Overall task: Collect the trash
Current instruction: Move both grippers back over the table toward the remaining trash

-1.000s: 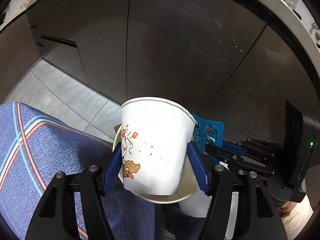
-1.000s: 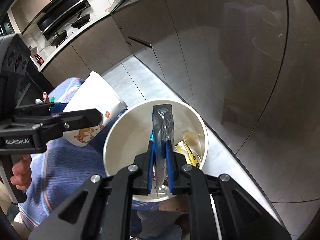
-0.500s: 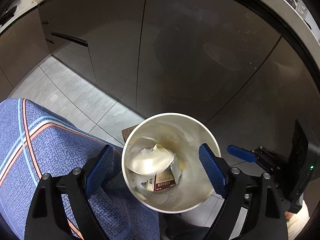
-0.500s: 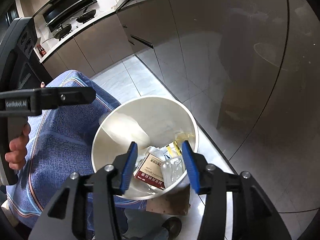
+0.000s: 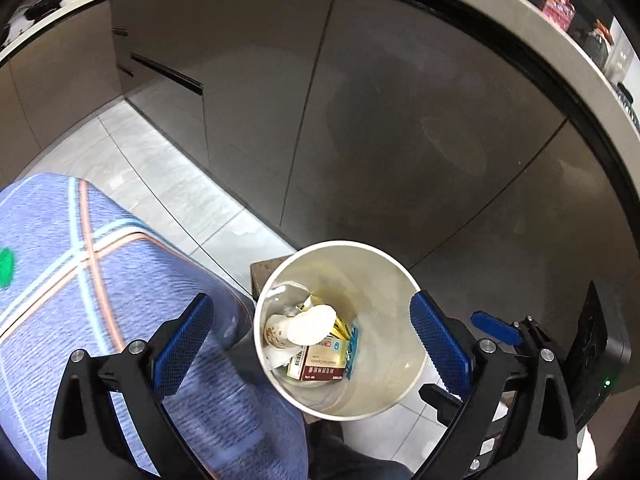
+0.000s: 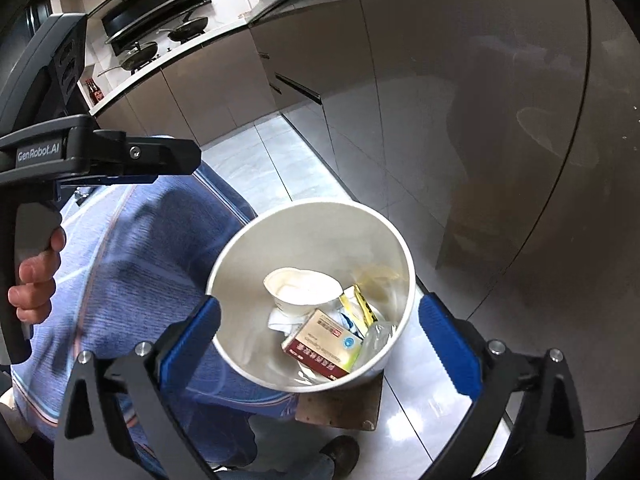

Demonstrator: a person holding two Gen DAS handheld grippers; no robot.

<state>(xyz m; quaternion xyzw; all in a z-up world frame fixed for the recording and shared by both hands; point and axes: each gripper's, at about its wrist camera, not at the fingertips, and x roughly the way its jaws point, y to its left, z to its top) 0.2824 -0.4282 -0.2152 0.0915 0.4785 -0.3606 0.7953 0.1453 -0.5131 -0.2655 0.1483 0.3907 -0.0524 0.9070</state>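
A white round trash bin [image 5: 384,256] stands on the floor below both grippers; it also shows in the right wrist view [image 6: 256,240]. Inside lie a paper cup [image 5: 308,324] [image 6: 300,290], a red and white medicine box [image 5: 320,364] [image 6: 324,344], a blue blister pack [image 5: 352,350], yellow sachets [image 6: 360,306] and clear plastic. My left gripper [image 5: 312,344] is open and empty above the bin. My right gripper [image 6: 320,336] is open and empty above it too. The left gripper's body [image 6: 96,156] shows at the left of the right wrist view.
Dark cabinet fronts [image 5: 400,120] rise just behind the bin under a countertop edge [image 5: 520,28]. The person's blue patterned clothing [image 5: 100,280] fills the left. A brown board [image 6: 340,404] lies under the bin. Pale floor tiles [image 5: 160,184] run to the left.
The left gripper opened and let the paper cup drop into the bin. The right gripper opened and let the blue blister pack fall in. Both have opened wider since.
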